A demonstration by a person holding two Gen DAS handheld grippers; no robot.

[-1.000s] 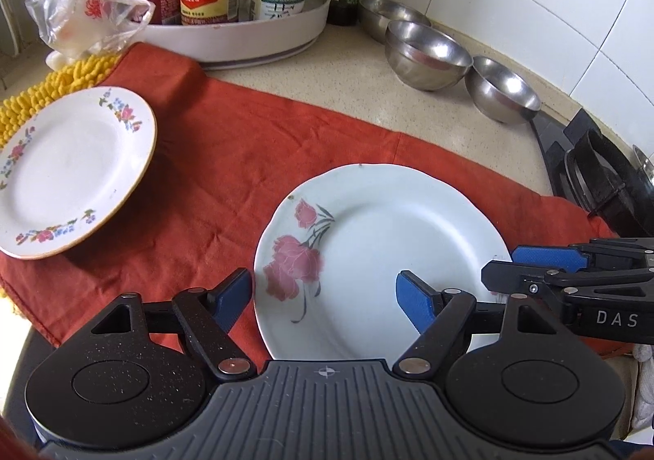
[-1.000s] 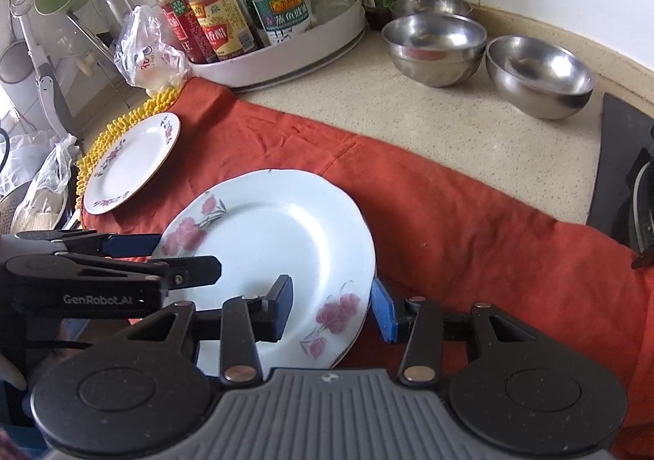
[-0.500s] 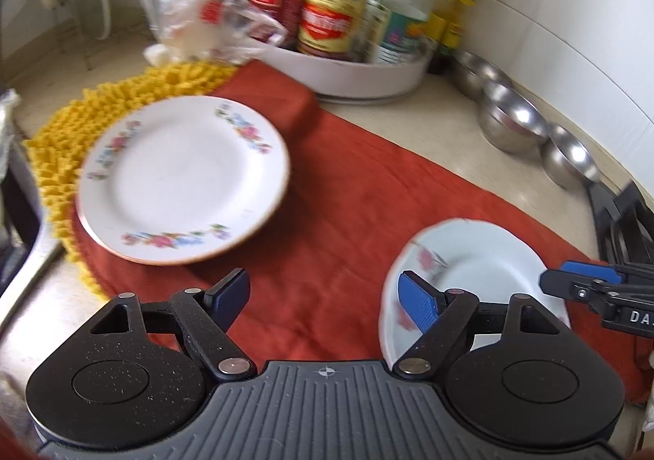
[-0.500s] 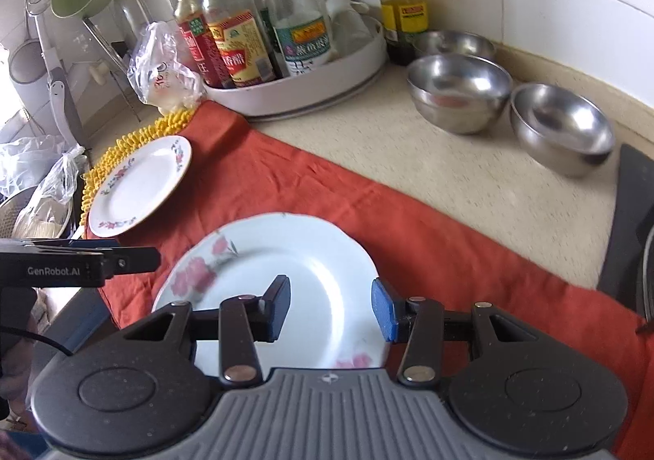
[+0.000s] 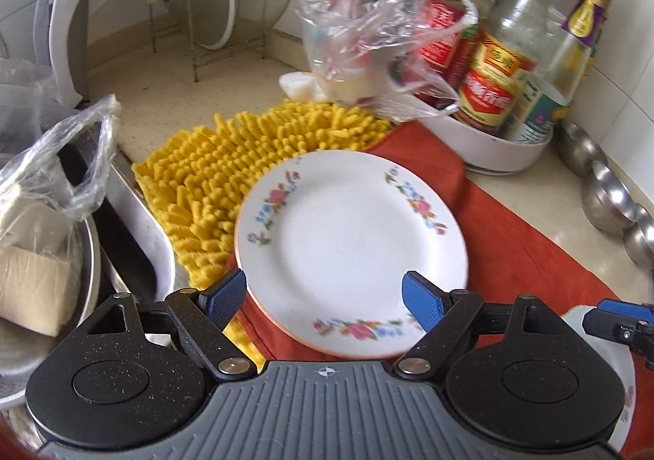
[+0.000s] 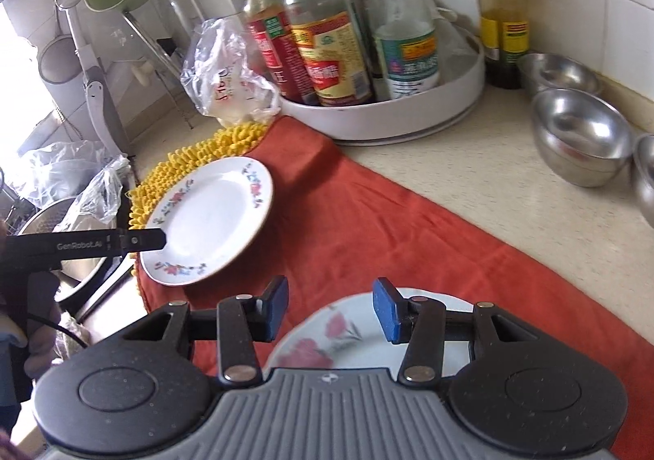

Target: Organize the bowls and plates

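Left wrist view: the left claw (image 5: 325,298) has swung away from the rose plate (image 5: 613,370), now only a sliver at the near right edge, and faces the gold-rimmed floral plate (image 5: 351,247). Half a second ago that plate lay further off to the left; now its near rim sits between the released blue fingers (image 5: 421,302), which stand wide apart and grasp nothing. The plate rests partly on the red cloth (image 5: 523,239) and partly on the yellow mat (image 5: 229,169).

Right wrist view: the right claw (image 6: 331,310) has drawn back toward the near side, so less of the rose plate (image 6: 347,333) shows between its fingers than before. It is released and empty. The steel bowls (image 6: 580,133) stand untouched on the desk (image 6: 470,173) at far right.

Assessment: attention has shifted to the floral plate, probably as the next pick for stacking. No plate has been lifted yet.
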